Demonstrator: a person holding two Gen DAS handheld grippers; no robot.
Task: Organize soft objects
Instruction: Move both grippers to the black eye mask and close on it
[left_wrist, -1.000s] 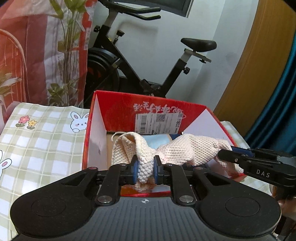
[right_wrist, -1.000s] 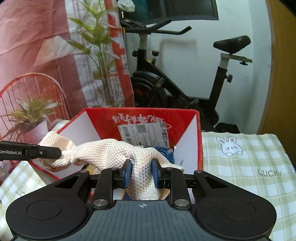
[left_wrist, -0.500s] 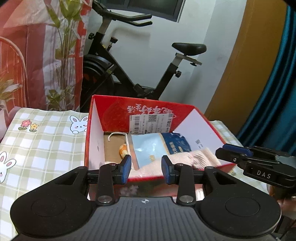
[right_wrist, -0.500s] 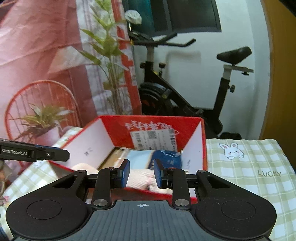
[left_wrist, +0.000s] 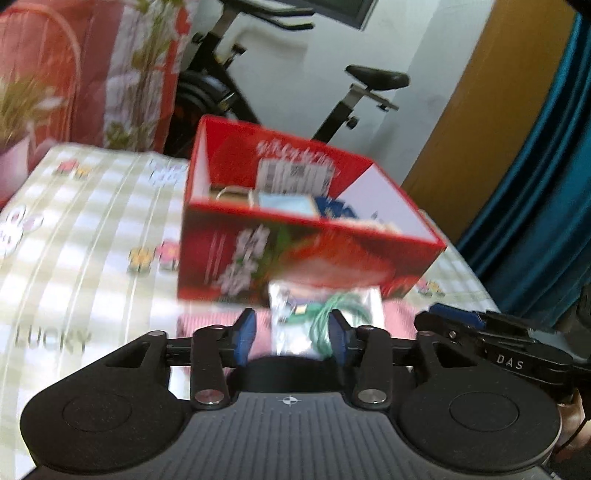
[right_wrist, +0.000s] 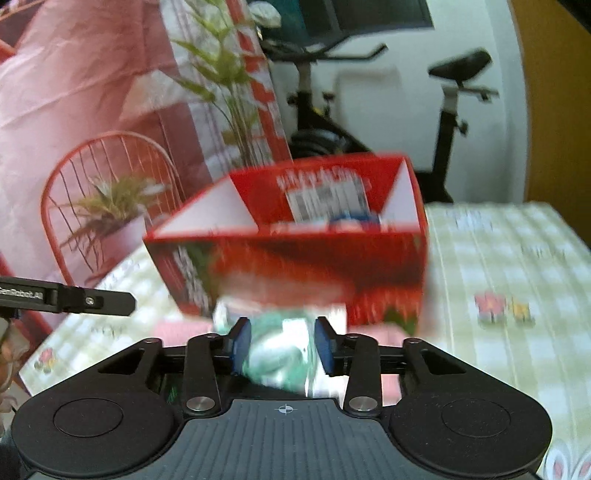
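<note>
Clearly "LUCKY" (left_wrist: 53, 339) marks the checked table (left_wrist: 92, 229) at eight o'clock; left gripper (left_wrist: 291, 332) and "DAS"-marked right gripper (right_wrist: 282, 345), fingers opening, straddle a clear packet (left_wrist: 295, 325) ungripped.

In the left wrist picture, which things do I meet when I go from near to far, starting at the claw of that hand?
Left claw, its jaws opening → clear packet with a green cord lying on something pink → red box on the checked cloth → exercise bike by the white wall.
</note>
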